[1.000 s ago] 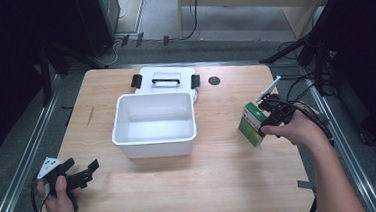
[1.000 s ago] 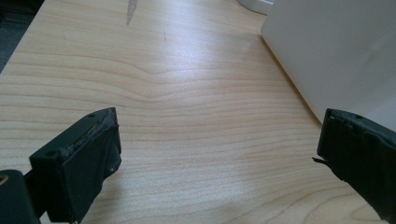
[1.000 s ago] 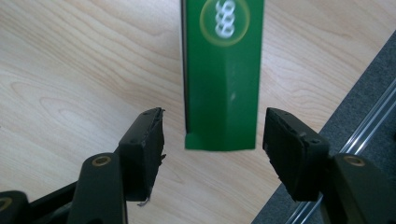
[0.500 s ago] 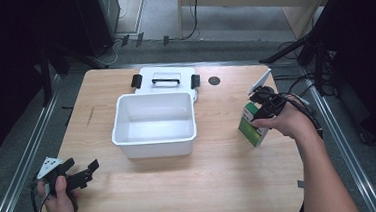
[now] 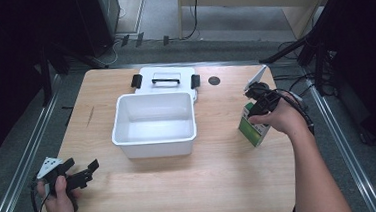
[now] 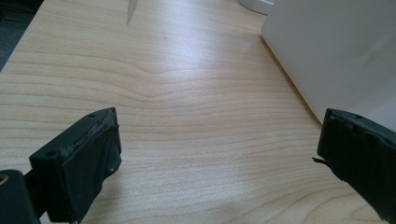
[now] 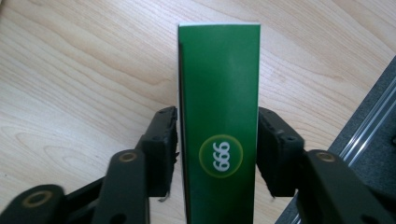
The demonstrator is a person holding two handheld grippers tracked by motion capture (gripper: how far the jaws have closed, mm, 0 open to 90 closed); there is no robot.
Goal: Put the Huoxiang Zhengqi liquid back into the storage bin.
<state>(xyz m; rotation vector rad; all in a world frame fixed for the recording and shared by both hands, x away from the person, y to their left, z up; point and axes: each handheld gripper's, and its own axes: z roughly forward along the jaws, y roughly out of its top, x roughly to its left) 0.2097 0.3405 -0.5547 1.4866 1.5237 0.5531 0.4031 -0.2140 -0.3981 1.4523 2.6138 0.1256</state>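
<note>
Carton (image 7: 219,116), green, stood upright near the bench's (image 5: 221,184) right edge, well apart from the white bin (image 5: 156,141). Right gripper (image 7: 218,149) had just been closing, its pads against the carton's sides. Left gripper (image 6: 217,154) rested wide open and empty at the near-left corner.

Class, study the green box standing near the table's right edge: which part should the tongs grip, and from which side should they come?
Grip the green box across its two broad flat faces, near the top, coming from above. It stands upright and is narrow, so those parallel faces fit between the pads. The right tongs already straddle it this way, their jaws having just been closing, and appear to press on both faces.
</note>
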